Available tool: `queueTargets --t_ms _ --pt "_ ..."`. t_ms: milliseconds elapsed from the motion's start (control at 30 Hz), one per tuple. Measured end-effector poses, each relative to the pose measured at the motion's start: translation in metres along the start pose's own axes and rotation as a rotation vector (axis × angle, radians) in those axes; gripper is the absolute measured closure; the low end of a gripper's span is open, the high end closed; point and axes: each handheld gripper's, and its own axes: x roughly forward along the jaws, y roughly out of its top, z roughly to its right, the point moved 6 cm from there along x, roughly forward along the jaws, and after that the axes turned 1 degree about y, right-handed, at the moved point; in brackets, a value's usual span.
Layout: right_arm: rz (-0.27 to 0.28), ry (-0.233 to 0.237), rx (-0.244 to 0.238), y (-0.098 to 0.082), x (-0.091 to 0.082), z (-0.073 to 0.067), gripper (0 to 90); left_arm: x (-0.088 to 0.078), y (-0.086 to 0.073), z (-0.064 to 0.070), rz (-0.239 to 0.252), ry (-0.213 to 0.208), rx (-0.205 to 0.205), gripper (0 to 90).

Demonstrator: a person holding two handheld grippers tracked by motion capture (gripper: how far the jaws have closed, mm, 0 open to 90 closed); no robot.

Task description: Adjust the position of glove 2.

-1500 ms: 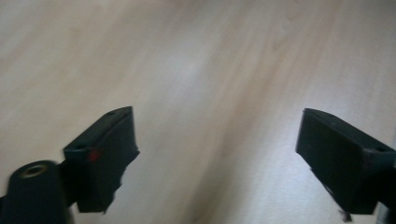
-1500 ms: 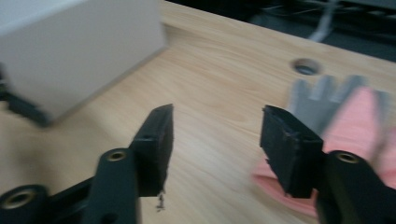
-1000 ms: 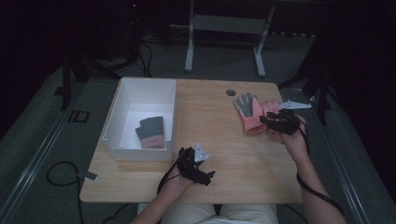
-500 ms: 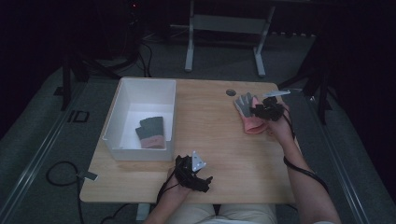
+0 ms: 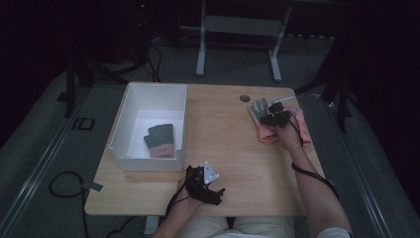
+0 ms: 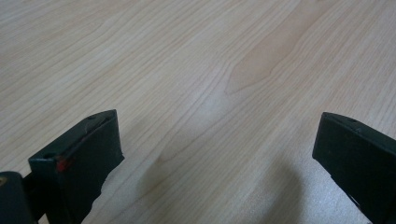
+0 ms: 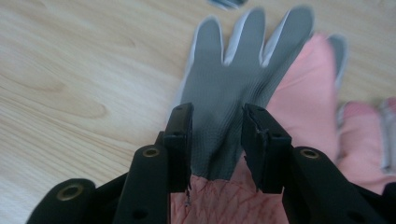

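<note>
Grey-palmed and pink at the cuff, the glove (image 7: 233,98) lies flat at the far right of the wooden worktop (image 5: 223,129), overlapping another pink glove (image 7: 369,140). Right tongs (image 7: 215,140) are down on it, jaws closing in, a fold of grey fabric between them, pads at the cloth but not clearly pinching. Left tongs (image 6: 215,154) sit near the front edge, jaws wide apart over bare wood. A white bin (image 5: 130,124) on the left holds one more glove (image 5: 159,140).
</note>
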Motion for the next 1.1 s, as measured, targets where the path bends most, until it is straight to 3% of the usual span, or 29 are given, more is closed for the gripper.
queueTargets --t_ms 133,300,433,500,600,700,867,1100 --pt "-0.005 -0.016 0.001 -0.002 0.007 0.000 64.3 0.000 0.000 0.000 0.011 -0.006 -0.002 1.0" --pt "-0.020 -0.016 0.024 -0.005 0.015 0.000 76.6 0.000 0.000 0.002 0.010 -0.007 0.018 1.0" --pt "-0.015 -0.006 0.104 -0.002 0.011 0.000 87.1 0.000 -0.001 0.002 0.013 -0.008 0.017 1.0" --pt "-0.008 0.005 0.147 0.000 0.004 -0.001 88.3 -0.001 0.000 0.002 0.020 -0.010 0.013 1.0" --pt "0.023 0.009 0.173 0.003 -0.009 -0.005 88.9 0.000 -0.001 0.002 0.017 -0.012 0.020 1.0" --pt "0.066 0.011 0.183 0.005 -0.028 -0.016 89.1 -0.001 0.000 0.002 0.021 -0.011 0.022 1.0" --pt "0.140 0.011 0.207 0.008 -0.068 -0.046 89.3 -0.001 0.000 0.002 0.023 -0.013 0.020 1.0" --pt "0.171 0.047 0.245 -0.012 -0.106 -0.094 89.4 -0.002 0.000 0.002 0.031 -0.018 0.021 1.0"
